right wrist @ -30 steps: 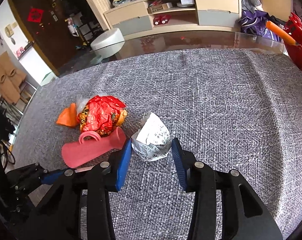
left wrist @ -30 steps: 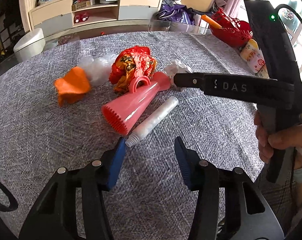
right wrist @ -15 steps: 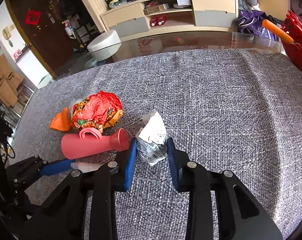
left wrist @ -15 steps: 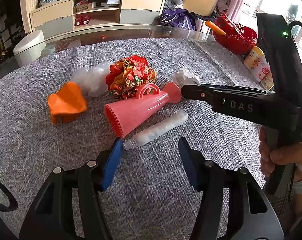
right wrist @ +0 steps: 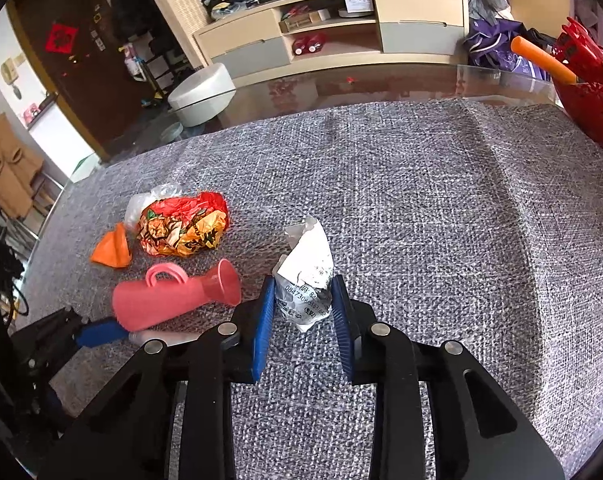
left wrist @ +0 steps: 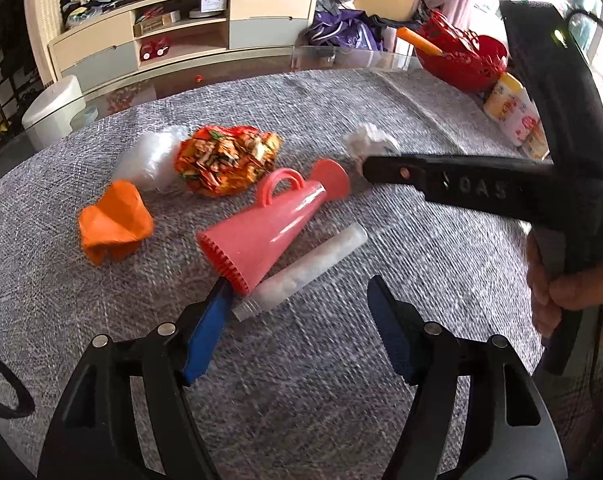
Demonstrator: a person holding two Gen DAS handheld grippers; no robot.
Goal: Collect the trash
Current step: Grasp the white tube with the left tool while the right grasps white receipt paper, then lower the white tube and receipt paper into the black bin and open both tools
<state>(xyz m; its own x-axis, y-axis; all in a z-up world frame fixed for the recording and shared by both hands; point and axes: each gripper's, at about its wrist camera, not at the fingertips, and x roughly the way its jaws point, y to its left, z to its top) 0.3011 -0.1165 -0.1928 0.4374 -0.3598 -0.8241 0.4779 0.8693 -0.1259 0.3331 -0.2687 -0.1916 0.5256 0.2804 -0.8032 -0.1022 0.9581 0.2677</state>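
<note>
My right gripper is shut on a crumpled white receipt, pinched between its blue pads just above the grey cloth; the receipt also shows in the left wrist view. My left gripper is open and empty, low over the cloth. Its left pad sits at the wide end of a pink plastic cone with a handle. A white tube lies beside the cone. A red-orange crumpled wrapper, a clear plastic wad and an orange scrap lie beyond.
The grey cloth covers a glass table. A red basket and yellow-labelled bottles stand at the far right edge. A white bin and a shelf unit stand on the floor beyond the table.
My right gripper has closed on the receipt and lifted it slightly. My left gripper has drawn back and shifted left, so the cone and tube sit farther right in its view.
</note>
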